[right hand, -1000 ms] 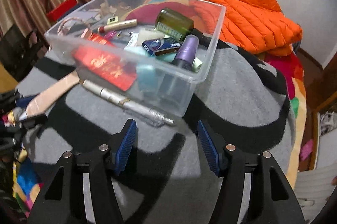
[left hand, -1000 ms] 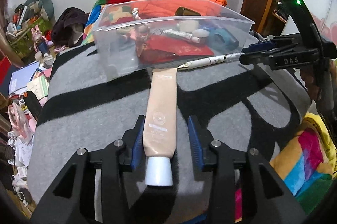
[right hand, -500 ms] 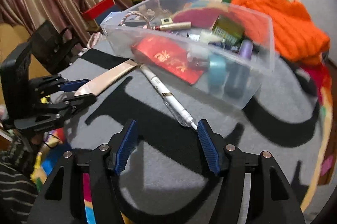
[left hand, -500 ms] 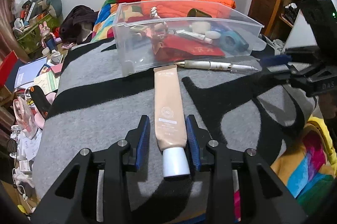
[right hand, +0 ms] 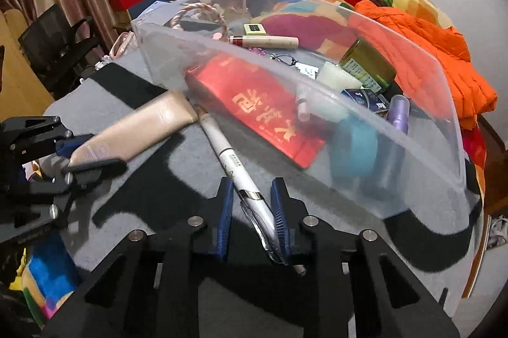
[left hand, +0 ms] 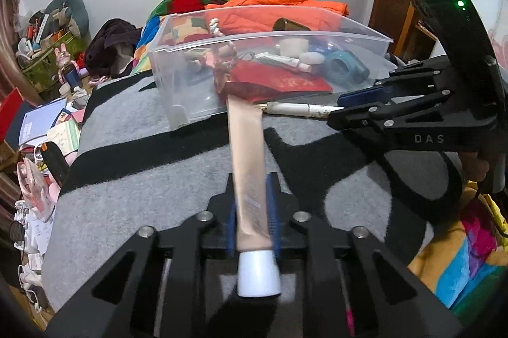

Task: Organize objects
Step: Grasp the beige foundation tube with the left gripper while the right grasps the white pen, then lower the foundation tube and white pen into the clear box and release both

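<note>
In the left wrist view, bottom centre, the left gripper point(left hand: 252, 219) has its fingers closed narrow on the tube point(left hand: 247, 160), clamping it just above the white cap point(left hand: 258, 277). The tube's flat end reaches up the middle of the frame to the near wall of the bin point(left hand: 190, 90). It is soft, so a grip this close to the cap may let the long end droop or swing, and it could catch on the bin's rim instead of clearing it.

In the right wrist view, bottom centre, the right gripper point(right hand: 250, 215) has its fingers drawn in close around the clear end of the pen point(right hand: 231, 161). One pad seems to touch the barrel; whether both pinch it I cannot tell. The pen lies aslant between the fingers, so a hold there could let it pivot or slide out when raised.

Further up, at mid frame, the pen's far tip sits just beside the tube's flat end, both against the bin wall. If the two are lifted together, one may nudge the other or bump the bin.

Beyond, the bin on the grey blanket point(right hand: 165, 204) is crowded: a red packet point(right hand: 260, 112), a green bottle point(right hand: 368, 68), a purple bottle point(right hand: 398, 109). Anything dropped in may land on top and roll.
</note>
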The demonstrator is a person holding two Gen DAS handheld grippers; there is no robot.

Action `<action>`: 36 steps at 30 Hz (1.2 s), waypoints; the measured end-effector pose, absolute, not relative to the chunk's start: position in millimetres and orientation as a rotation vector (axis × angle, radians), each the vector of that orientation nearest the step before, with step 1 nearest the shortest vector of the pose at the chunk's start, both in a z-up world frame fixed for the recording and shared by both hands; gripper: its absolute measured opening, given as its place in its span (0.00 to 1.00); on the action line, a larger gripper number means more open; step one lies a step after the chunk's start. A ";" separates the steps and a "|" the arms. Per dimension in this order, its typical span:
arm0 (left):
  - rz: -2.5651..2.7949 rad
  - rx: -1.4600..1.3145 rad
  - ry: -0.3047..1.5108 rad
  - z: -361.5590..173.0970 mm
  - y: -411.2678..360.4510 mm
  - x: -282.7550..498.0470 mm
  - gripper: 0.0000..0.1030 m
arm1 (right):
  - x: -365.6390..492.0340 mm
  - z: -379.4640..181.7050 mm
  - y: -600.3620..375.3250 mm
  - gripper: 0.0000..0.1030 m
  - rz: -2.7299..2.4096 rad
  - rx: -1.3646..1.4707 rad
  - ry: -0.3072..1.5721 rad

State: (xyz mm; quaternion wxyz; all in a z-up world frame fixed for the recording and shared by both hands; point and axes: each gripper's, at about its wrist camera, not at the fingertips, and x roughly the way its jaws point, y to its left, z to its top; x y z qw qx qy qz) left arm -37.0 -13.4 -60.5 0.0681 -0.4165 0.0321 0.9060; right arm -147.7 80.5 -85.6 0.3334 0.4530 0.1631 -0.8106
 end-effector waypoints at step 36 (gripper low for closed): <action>2.822 -0.934 -0.033 30.7 -14.0 -59.9 0.05 | -151.7 12.8 141.4 0.12 -2.359 0.908 -0.020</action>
